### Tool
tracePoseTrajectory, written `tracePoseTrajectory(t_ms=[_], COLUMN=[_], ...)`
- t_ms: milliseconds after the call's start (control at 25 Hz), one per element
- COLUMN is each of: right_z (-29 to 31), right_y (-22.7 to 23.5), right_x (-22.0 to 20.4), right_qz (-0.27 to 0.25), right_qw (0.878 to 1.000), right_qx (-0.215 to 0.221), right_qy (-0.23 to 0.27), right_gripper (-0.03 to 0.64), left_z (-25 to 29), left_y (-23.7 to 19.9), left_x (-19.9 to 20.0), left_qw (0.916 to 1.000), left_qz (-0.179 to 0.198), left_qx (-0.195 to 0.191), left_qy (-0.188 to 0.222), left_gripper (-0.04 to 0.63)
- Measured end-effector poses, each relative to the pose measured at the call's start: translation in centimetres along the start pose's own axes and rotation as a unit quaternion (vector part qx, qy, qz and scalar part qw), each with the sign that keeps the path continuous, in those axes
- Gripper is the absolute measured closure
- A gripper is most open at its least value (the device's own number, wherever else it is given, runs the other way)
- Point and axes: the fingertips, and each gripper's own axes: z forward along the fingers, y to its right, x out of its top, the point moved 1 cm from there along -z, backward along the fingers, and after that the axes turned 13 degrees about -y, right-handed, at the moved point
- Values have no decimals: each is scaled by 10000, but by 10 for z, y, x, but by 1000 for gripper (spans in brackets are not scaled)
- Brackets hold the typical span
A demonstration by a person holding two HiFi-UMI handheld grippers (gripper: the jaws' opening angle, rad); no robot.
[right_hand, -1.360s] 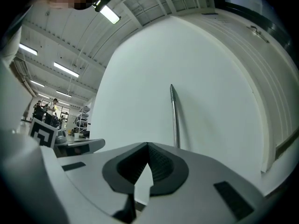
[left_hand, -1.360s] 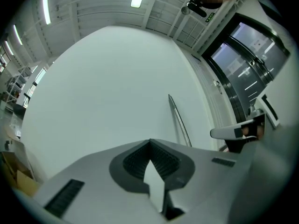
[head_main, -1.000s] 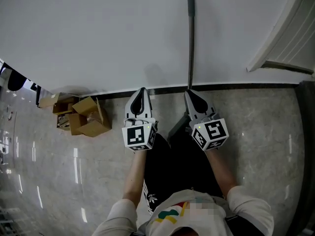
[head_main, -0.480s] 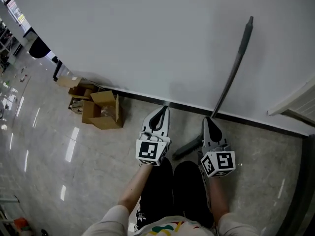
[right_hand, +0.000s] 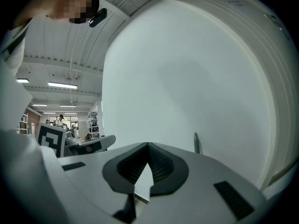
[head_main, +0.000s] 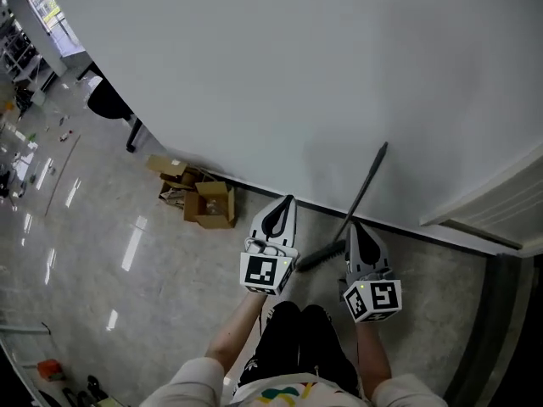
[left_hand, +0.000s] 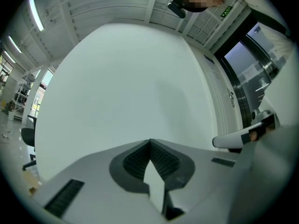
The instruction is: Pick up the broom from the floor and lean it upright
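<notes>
**Broom propped on the wall, just ahead of the right gripper**

The broom (head_main: 365,185) stood with its long axis slanted up the white wall (head_main: 254,75). Its head sat on the floor (head_main: 127,244) by the baseboard, between the two grippers, and its handle tip rested high and to the right. The right gripper (head_main: 352,225) was the nearer one, its tips just beside the lower handle but apart from it. The left gripper (head_main: 288,199) sat further to the left of the head. Both grippers were pressed together on nothing and pointed at the wall. The lean looked done, so any next move would probably be a small steadying touch from the right.
</notes>
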Motion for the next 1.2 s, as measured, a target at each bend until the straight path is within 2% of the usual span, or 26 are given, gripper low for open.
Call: tracePoseTrajectory(t_ms=[160,240,320,400,560,840,1040,1200], right_z=[-79,-116,-145,-171,-214,-258,-270,-280], right_y=[-34,-44,-54,-63,-73,-75,-79,-76], right_x=[130,188,227,248,257,245,248,255], right_qz=[-113,-91,-124,-176,-197,-99,-188,-253], right_qw=[9999,9999,9999,9995,9990,9989,9974,9963], right_qx=[64,23,73,202,281,256,273,160], right_qy=[36,63,90,146,281,385,637,810], right_gripper=[604,604,604,604,604,604,604,604], left_z=[-54,-78,-101,-125,-167,-205,-215,-211], left_y=[36,52,62,73,97,127,133,145], left_x=[142,199,238,262,276,260,274,284], left_qw=[10000,9999,9997,9996,9994,9991,9992,9994], left_qz=[16,61,49,46,31,30,120,157], left_qx=[89,151,221,284,348,398,364,178], left_qy=[13,-32,-42,3,41,-153,125,250], left_gripper=[551,551,551,551,551,551,551,551])
